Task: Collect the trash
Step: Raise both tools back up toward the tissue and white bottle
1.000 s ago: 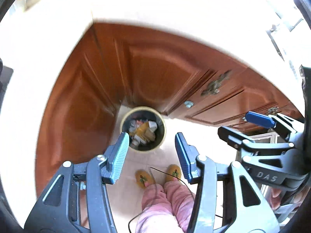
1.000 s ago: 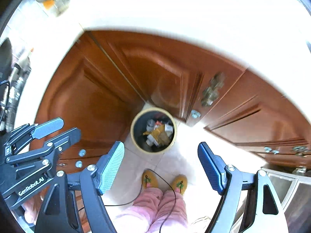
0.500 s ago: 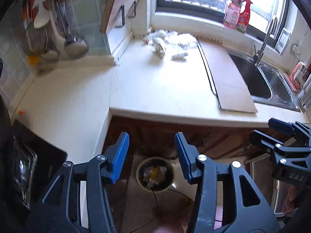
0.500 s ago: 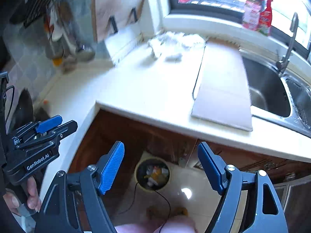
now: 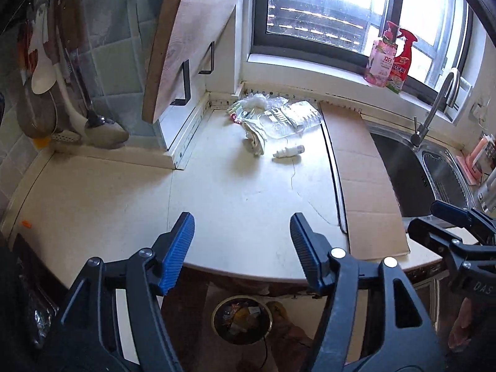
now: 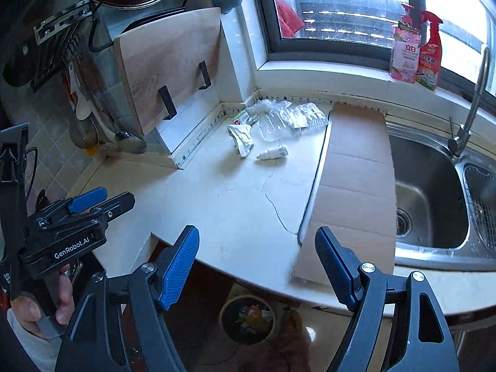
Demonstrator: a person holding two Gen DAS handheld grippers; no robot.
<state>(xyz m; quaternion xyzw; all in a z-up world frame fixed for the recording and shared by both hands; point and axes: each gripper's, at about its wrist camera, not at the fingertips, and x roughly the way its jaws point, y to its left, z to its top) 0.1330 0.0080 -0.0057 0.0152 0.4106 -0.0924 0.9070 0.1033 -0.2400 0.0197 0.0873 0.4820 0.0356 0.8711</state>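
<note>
Trash lies at the back of the pale countertop [image 5: 235,192]: a crumpled white tissue [image 5: 255,138], a small white bottle [image 5: 288,152] on its side and clear plastic packaging [image 5: 291,114]. The right wrist view shows the same tissue [image 6: 241,139], bottle [image 6: 272,152] and packaging [image 6: 291,117]. On the floor below the counter edge stands a round bin [image 5: 241,314] with trash in it, also in the right wrist view as the bin [image 6: 248,317]. My left gripper [image 5: 241,248] hangs above the counter's front edge, its jaws opening with nothing between them. My right gripper [image 6: 257,263] stands open and empty.
A flat cardboard sheet [image 5: 362,179] covers the counter beside a steel sink [image 6: 431,192] with a tall tap [image 6: 471,105]. A wooden cutting board [image 5: 189,34] leans on brackets at the back left. Ladles [image 5: 102,124] hang on the tiled wall. Two spray bottles [image 5: 390,59] stand on the windowsill.
Both grippers have risen from floor level near the bin to above the counter edge, so the countertop and its trash came into view. The left jaws stand wider than before.
</note>
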